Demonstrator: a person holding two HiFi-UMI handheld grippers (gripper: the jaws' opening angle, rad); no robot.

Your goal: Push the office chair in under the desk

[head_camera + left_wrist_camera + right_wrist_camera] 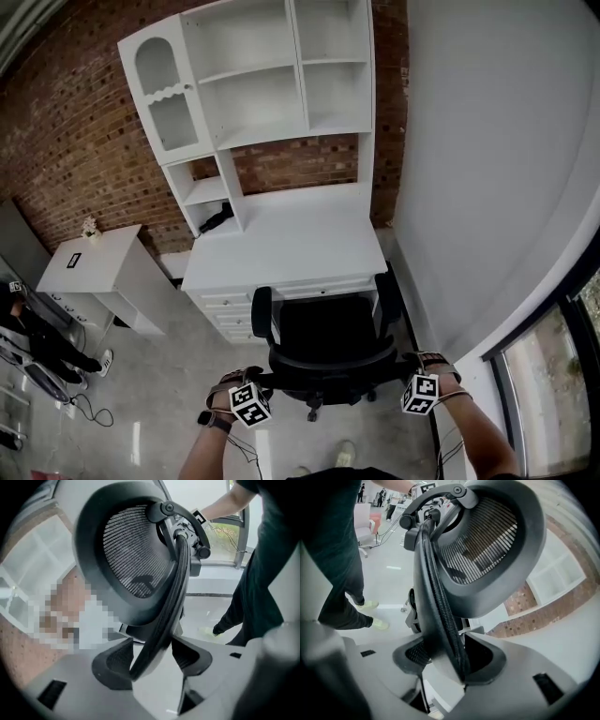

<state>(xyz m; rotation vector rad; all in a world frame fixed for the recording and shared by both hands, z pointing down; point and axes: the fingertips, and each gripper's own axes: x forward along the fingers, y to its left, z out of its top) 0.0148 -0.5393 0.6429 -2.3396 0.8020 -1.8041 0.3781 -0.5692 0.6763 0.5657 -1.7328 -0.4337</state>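
The chair (328,342) is standing at the bench (291,239), its seat front at the bench edge. The left tool (151,660) and right tool (449,660) are both sitting spread around the backrest rim (176,588), not pinching it. Pushing like this is risking a slip off the rim, or the chair swivelling and an armrest (262,314) jamming against the bench.

A black office chair (328,342) faces the white tabletop (291,239), its seat close to the front edge and its backrest nearest the camera. The left claw (255,392) and right claw (414,382) sit at opposite ends of the backrest's top rim. White shelves (272,75) rise against a brick wall (84,141). A small side table (94,262) stands well apart, to the left.
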